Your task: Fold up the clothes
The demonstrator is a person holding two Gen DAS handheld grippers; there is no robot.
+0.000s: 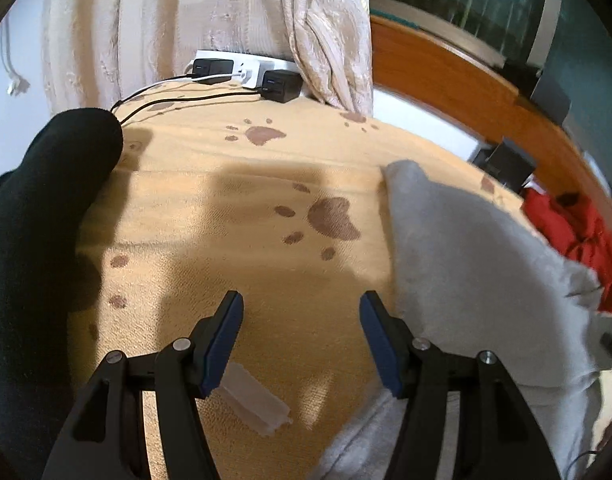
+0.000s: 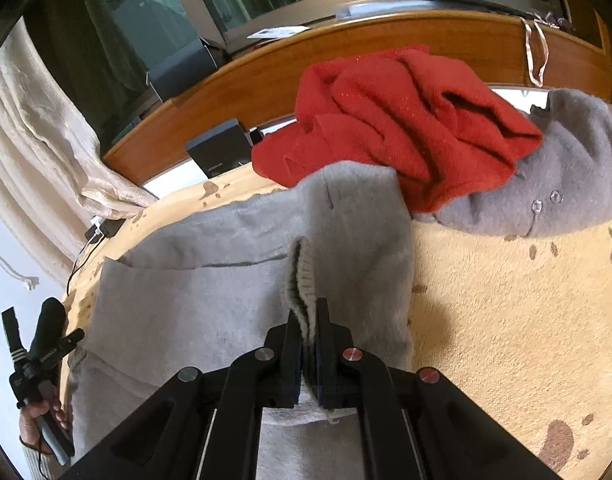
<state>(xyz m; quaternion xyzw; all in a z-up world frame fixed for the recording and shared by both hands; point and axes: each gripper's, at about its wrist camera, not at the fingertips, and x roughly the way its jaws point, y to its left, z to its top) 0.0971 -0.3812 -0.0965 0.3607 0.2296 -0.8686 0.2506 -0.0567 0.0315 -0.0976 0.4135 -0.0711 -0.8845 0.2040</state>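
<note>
Left wrist view: left gripper (image 1: pixel 302 312) has its fingers spread wide, nothing between them, hovering over a tan paw-print blanket (image 1: pixel 234 200). The light grey garment (image 1: pixel 465 256) lies at 3 o'clock of the tips, with another bit of it showing at 5 o'clock under the right finger. A black garment (image 1: pixel 38 208) bulks at 9 o'clock; it is blurred and its shape cannot be told. A strip of clear tape (image 1: pixel 254 404) sits on the blanket just below the tips. Power strip with chargers (image 1: pixel 246 74) at 12 o'clock, by the cream curtain (image 1: pixel 210 20). A sliver of red at the 3 o'clock edge.

Right wrist view: right gripper (image 2: pixel 307 320) is pinched tight on a ribbed edge of the grey garment (image 2: pixel 210 280), likely a cuff or hem, and the fabric rises in a ridge from the pinch toward 12 o'clock. The rest of the garment spreads over the blanket from 9 to 12 o'clock. A crumpled red knit (image 2: pixel 393 128) lies at 12–1 o'clock, overlapping a darker grey fuzzy garment with snaps (image 2: pixel 577 176) at 2 o'clock. The left gripper shows at 8 o'clock in a hand (image 2: pixel 42 420).

Handling, judged: soft fleece, light, limp, drapes and bunches, not slippery, not fragile. Ribbed edges and corners give the firmest hold. The free corner near the left gripper looks a fair second grasp.
</note>
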